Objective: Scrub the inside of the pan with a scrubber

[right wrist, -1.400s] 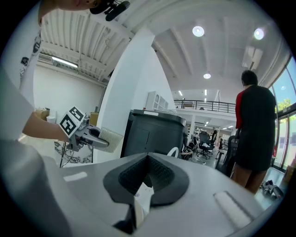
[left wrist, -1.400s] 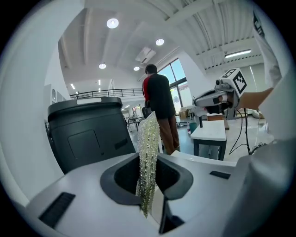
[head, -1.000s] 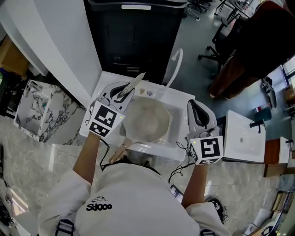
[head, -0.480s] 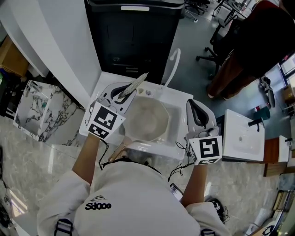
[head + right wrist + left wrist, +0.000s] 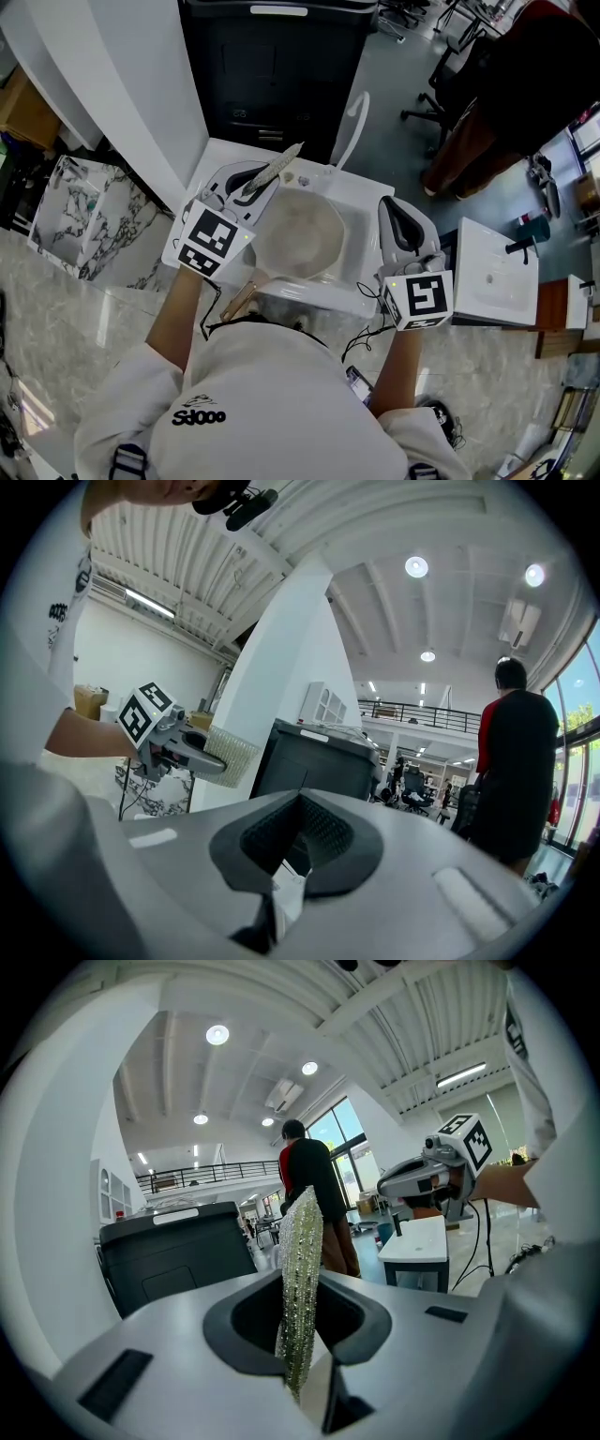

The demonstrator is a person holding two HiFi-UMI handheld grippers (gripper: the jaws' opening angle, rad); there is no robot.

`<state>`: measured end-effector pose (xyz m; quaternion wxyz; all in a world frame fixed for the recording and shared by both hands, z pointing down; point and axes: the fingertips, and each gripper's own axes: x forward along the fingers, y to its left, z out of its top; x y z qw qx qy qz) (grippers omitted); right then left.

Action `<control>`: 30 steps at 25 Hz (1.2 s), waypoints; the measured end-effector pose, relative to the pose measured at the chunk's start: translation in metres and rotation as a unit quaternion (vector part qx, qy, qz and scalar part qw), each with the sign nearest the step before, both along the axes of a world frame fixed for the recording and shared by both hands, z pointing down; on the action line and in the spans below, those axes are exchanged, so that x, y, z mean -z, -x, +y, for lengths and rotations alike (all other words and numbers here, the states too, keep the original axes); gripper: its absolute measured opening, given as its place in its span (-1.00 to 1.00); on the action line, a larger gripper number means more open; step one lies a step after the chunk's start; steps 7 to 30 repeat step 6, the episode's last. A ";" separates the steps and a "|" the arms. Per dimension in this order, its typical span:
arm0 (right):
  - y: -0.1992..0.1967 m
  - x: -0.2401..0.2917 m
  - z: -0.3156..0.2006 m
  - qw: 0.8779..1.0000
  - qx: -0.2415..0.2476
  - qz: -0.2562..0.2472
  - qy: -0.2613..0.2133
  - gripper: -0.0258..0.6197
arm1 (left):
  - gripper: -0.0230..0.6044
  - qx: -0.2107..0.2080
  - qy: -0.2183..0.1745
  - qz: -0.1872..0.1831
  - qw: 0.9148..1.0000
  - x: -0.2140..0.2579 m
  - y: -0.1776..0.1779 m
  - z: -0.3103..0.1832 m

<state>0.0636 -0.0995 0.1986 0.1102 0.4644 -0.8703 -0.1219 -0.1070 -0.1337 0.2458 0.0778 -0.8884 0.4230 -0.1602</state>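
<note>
My left hand-held gripper [image 5: 248, 185] is clamped on the scrubber [image 5: 274, 169], a flat glittery pad that sticks out past the jaws. It is at about 11 o'clock of the pan [image 5: 298, 237], by the rim; I cannot tell whether it touches. The pan sits in the white sink [image 5: 361, 220], with its wooden handle [image 5: 240, 304] pointing to 7 o'clock. My right hand-held gripper [image 5: 396, 216] hovers at 3 o'clock of the pan, jaws together with nothing between them.

- A pan [image 5: 298, 236] is seated in a white sink [image 5: 354, 208].
- A scrubber [image 5: 278, 167] is gripped by the left gripper [image 5: 246, 190] at the pan's far-left rim.
- The right gripper [image 5: 401, 217] is held beside the pan's right.
</note>
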 end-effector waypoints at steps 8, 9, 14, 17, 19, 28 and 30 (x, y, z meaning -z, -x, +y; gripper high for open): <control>-0.002 -0.004 0.001 1.000 0.001 -0.017 0.005 -0.90 | -0.72 0.000 0.008 0.008 1.000 -0.002 0.000 0.002; -0.002 -0.004 0.001 1.000 0.001 -0.017 0.005 -0.90 | -0.72 0.000 0.008 0.008 1.000 -0.002 0.000 0.002; -0.002 -0.004 0.001 1.000 0.001 -0.017 0.005 -0.90 | -0.72 0.000 0.008 0.008 1.000 -0.002 0.000 0.002; -0.002 -0.004 0.001 1.000 0.001 -0.017 0.005 -0.90 | -0.72 0.000 0.008 0.008 1.000 -0.002 0.000 0.002; -0.002 -0.004 0.001 1.000 0.001 -0.017 0.005 -0.90 | -0.72 0.000 0.008 0.008 1.000 -0.002 0.000 0.002; -0.002 -0.004 0.001 1.000 0.001 -0.017 0.005 -0.90 | -0.72 0.000 0.008 0.008 1.000 -0.002 0.000 0.002; -0.002 -0.004 0.001 1.000 0.001 -0.017 0.005 -0.90 | -0.72 0.000 0.008 0.008 1.000 -0.002 0.000 0.002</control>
